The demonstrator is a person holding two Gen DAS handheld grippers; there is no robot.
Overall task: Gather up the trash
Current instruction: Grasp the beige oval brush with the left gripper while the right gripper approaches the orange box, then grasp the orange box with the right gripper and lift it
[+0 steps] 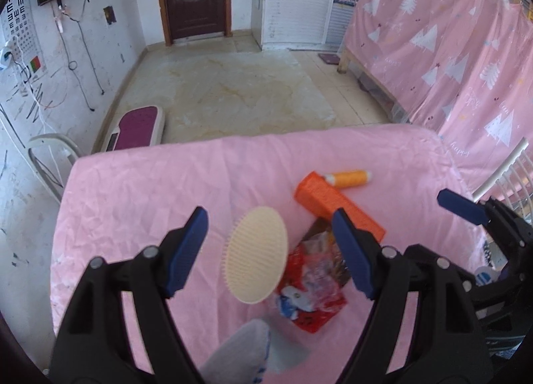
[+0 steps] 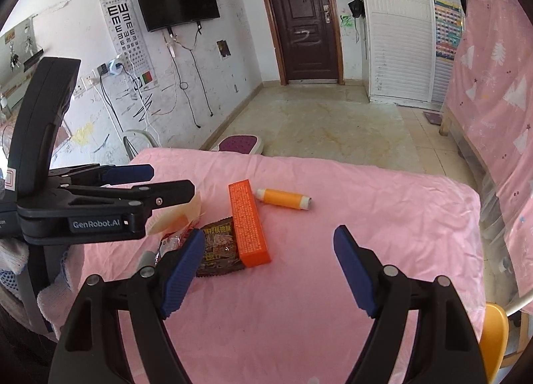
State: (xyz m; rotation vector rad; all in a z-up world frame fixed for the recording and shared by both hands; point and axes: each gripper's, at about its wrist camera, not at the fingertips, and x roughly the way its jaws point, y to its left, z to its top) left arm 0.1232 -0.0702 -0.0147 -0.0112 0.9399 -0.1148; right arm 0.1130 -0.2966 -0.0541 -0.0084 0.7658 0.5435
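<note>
Nearest the left tongs, which stand apart with nothing between the pads, a grey cloth-like end pokes up at the table's front edge; what it is cannot be told. Just beyond it, taking the orange box as the landmark, a red and clear heap of crumpled wrappers lies on the near side of the box, touching its near end. A cream oval brush rests on the heap's left edge. Behind the box, close to its far end, lies an orange tube.

The right tongs are also apart and empty, hovering to the right of the box, near it. A dark snack packet lies against the box's left side.

The step in hand looks like an approach to the wrapper heap. To do it well, come down on the wrappers from the side away from the brush, so the brush is not dragged along, and pinch low on the bunched film rather than a loose corner, which would likely slip. The packet wants a flat, shallow pinch at its free edge.
</note>
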